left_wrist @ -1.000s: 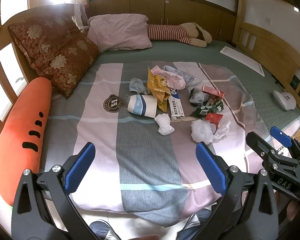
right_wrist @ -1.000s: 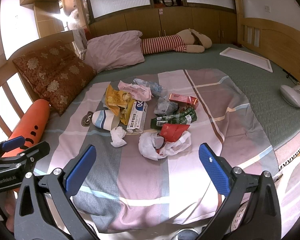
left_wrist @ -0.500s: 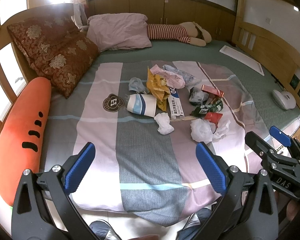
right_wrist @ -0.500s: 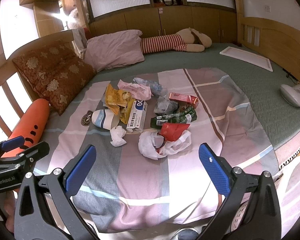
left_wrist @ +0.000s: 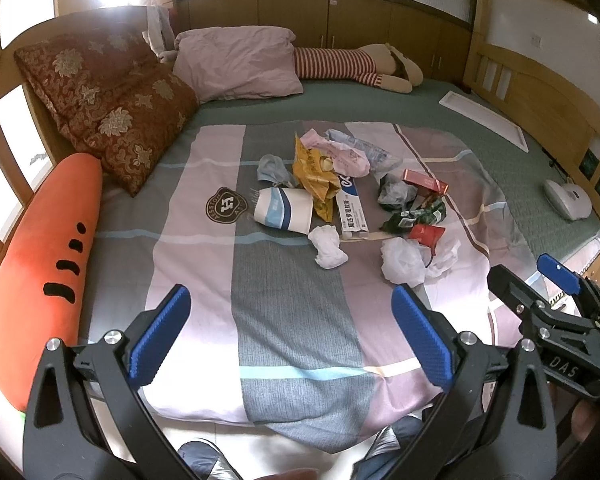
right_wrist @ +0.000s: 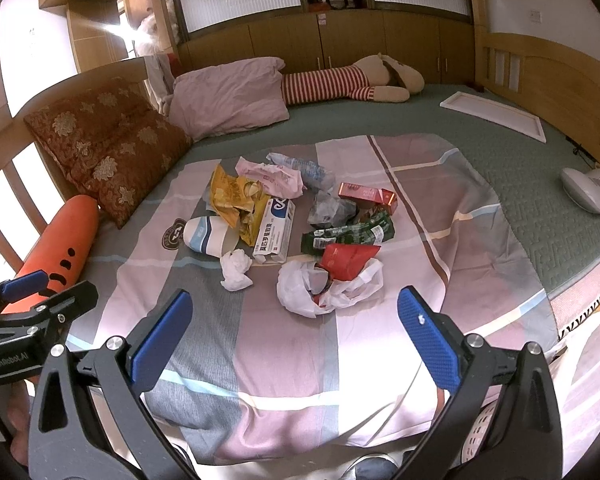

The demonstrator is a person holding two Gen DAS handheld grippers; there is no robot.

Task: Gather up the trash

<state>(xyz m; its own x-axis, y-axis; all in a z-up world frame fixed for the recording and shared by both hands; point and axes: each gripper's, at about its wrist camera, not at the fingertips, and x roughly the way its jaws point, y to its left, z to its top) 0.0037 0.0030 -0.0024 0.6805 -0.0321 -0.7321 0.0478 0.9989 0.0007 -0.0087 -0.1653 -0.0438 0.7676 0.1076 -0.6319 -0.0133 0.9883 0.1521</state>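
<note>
Left gripper (left_wrist: 290,330) and right gripper (right_wrist: 294,334) both hold their jaws spread wide and grasp nothing, hovering over the near edge of the striped sheet (right_wrist: 284,352). The trash pile (right_wrist: 296,220) lies mid-sheet, well apart from both. Nearest pieces: a white tissue (left_wrist: 327,246) and a white plastic bag (right_wrist: 324,288). Bare sheet separates grippers and pile. A carrot pillow (left_wrist: 40,276) borders the left edge.

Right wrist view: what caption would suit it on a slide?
Open right gripper faces a trash pile on a striped bedsheet; nothing picked up yet.
</note>
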